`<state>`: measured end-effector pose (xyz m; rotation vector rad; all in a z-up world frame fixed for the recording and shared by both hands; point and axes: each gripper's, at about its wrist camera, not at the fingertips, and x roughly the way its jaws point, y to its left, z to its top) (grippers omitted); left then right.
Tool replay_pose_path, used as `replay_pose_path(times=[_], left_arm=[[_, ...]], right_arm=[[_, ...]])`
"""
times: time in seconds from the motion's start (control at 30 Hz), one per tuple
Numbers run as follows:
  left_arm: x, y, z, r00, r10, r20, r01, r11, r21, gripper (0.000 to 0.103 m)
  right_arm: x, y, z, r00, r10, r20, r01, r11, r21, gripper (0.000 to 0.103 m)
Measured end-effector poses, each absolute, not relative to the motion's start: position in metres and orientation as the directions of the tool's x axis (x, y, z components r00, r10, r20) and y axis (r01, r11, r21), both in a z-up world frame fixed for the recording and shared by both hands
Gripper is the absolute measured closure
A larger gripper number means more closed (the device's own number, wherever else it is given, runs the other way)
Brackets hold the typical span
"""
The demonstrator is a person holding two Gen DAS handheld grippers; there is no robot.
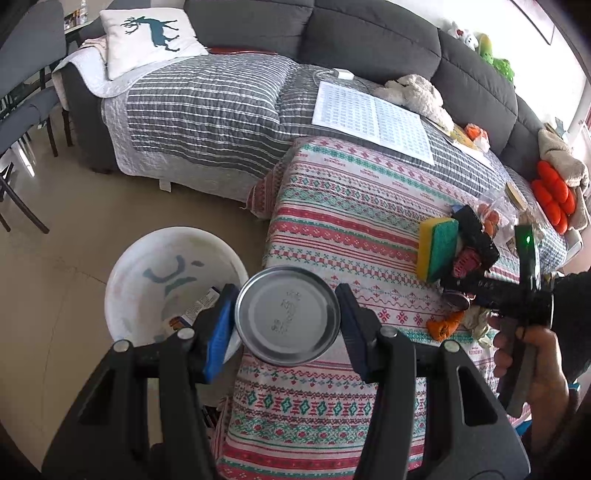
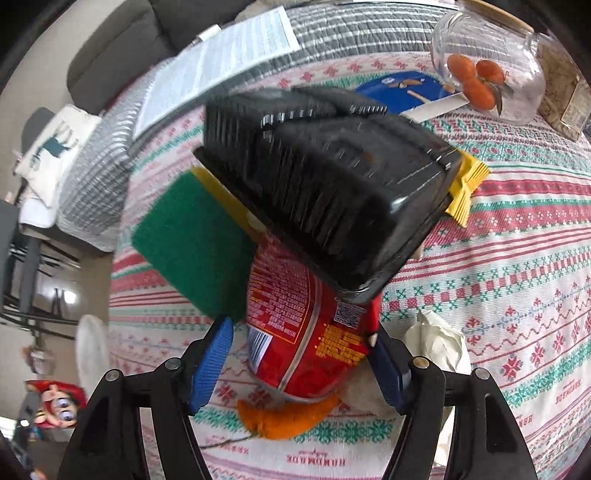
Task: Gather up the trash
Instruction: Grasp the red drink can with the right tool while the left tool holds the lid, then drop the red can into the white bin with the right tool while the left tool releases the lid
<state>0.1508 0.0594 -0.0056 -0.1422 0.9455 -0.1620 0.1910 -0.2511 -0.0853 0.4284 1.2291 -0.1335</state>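
My left gripper [image 1: 286, 319] is shut on a round silver tin can [image 1: 288, 315], held end-on above the patterned blanket's edge [image 1: 332, 229], beside a white basin [image 1: 147, 280] on the floor. My right gripper [image 2: 299, 354] is shut on a red drink can [image 2: 299, 332]; a green-and-yellow sponge [image 2: 192, 243] and a black plastic tray [image 2: 332, 199] rest against and over the can. In the left wrist view the right gripper [image 1: 480, 273] holds this bundle above the blanket. An orange peel [image 2: 284, 417] and crumpled paper [image 2: 439, 343] lie under it.
The basin holds a small printed carton [image 1: 199, 306]. A glass jar [image 2: 491, 62] with small orange fruits, a blue card [image 2: 399, 92], a printed sheet [image 1: 373, 122], plush toys [image 1: 417, 96] and a grey sofa [image 1: 369, 33] surround the blanket. Chairs [image 1: 22, 92] stand at left.
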Motion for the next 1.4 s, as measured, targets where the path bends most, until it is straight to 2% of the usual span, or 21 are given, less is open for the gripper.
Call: replay_pose_path(times=[0.13,0.43,0.7,0.73,0.77,0.83,0.9,0.97,1.07,1.4], left_arm=[[0.152,0.083,-0.008,0.583,-0.174,-0.794,0.027,0.980,-0.195,0.048],[0.171,0.132,-0.042,0.553,-0.086,-0.829,-0.073,0.986,-0.151,0.048],[0.184,0.147,-0.068,0.516,-0.086,-0.852,-0.102,0.982,-0.161,0.046],[0.185,0.148,-0.069,0.510,-0.085,-0.856,-0.110,0.981,-0.163,0.038],[0.185,0.149,-0.069,0.506,-0.080,-0.859,-0.122,0.979,-0.163,0.022],[0.180,0.152,-0.065,0.512,-0.052,-0.857,-0.150,0.977,-0.149,0.013],[0.177,0.154,-0.060,0.508,-0.025,-0.861,-0.155,0.981,-0.120,0.012],[0.171,0.157,-0.058,0.491,0.036,-0.871,-0.176,0.983,-0.059,0.005],[0.158,0.166,-0.056,0.475,0.110,-0.873,-0.198,0.980,0.016,0.004],[0.129,0.207,-0.056,0.445,0.134,-0.885,-0.220,0.975,0.036,0.003]], right_arm=[[0.188,-0.246,-0.084,0.322,0.107,-0.941,0.321,0.923,0.214,0.044],[0.152,-0.243,-0.053,0.311,0.195,-0.930,0.250,0.927,0.278,0.044],[0.131,-0.229,-0.030,0.344,0.232,-0.910,0.197,0.929,0.312,0.044],[0.129,-0.226,-0.028,0.347,0.237,-0.907,0.188,0.930,0.315,0.044],[0.128,-0.222,-0.026,0.350,0.240,-0.906,0.177,0.932,0.315,0.044],[0.128,-0.213,-0.023,0.355,0.244,-0.903,0.156,0.937,0.314,0.044],[0.127,-0.201,-0.019,0.361,0.252,-0.898,0.130,0.940,0.315,0.044],[0.129,-0.187,-0.018,0.366,0.256,-0.895,0.109,0.943,0.314,0.044],[0.134,-0.160,-0.023,0.355,0.257,-0.899,0.063,0.953,0.298,0.044],[0.164,-0.053,-0.058,0.291,0.341,-0.894,-0.063,0.939,0.338,0.044]])
